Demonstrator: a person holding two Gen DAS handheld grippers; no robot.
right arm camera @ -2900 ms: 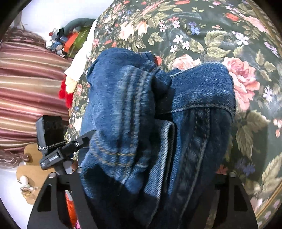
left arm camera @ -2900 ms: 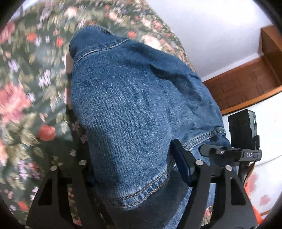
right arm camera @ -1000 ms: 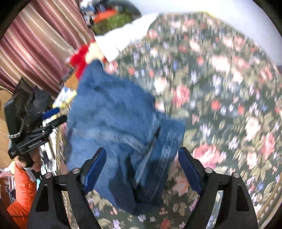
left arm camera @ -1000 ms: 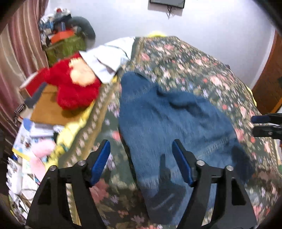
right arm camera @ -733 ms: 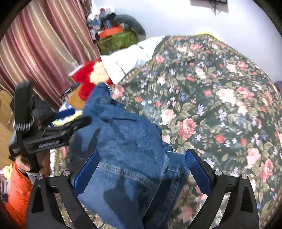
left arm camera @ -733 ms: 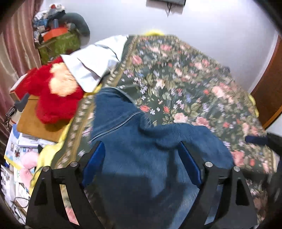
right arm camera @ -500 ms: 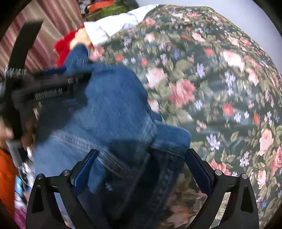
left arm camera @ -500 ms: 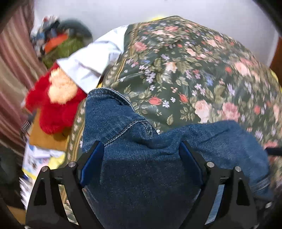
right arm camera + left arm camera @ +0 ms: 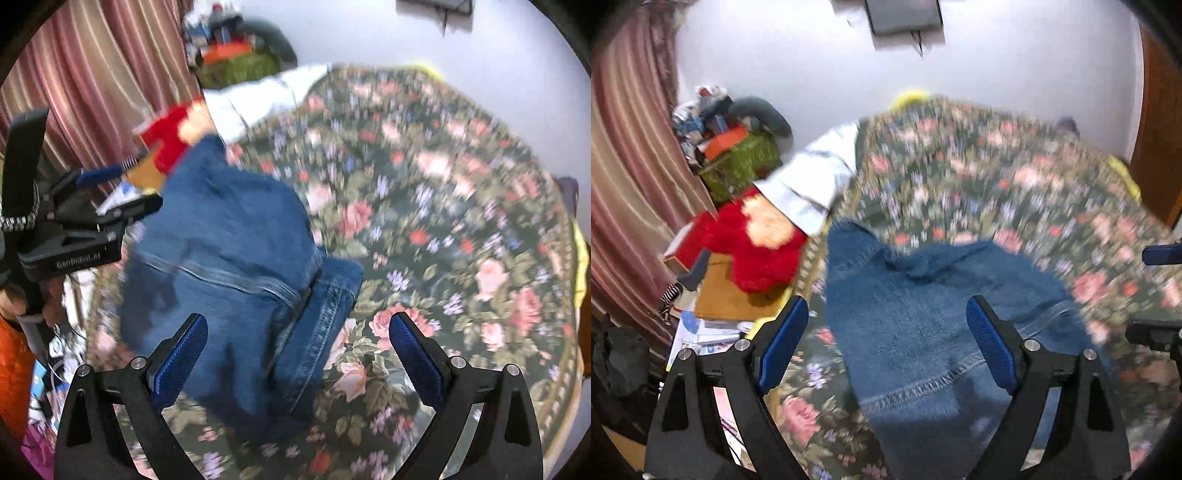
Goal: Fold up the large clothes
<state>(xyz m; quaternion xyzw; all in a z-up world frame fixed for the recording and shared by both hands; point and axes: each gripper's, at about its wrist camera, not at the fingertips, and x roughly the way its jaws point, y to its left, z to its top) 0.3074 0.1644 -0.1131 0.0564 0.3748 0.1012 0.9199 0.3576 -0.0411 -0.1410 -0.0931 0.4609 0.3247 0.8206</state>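
We see the blue denim garment (image 9: pixel 923 325) (image 9: pixel 236 266) lying folded in a thick bundle on the floral bedspread near its left edge (seams and a stitched hem showing, details blurred), with layers stacked at its right side.

The jeans (image 9: pixel 923 325) were rough matt blue denim with pale raised stitching. The bedspread (image 9: pixel 461 221) was soft printed floral cloth. At left, the toy (image 9: pixel 753 247) was red plush, and the curtain (image 9: pixel 92 74) was faintly sheened striped fabric.
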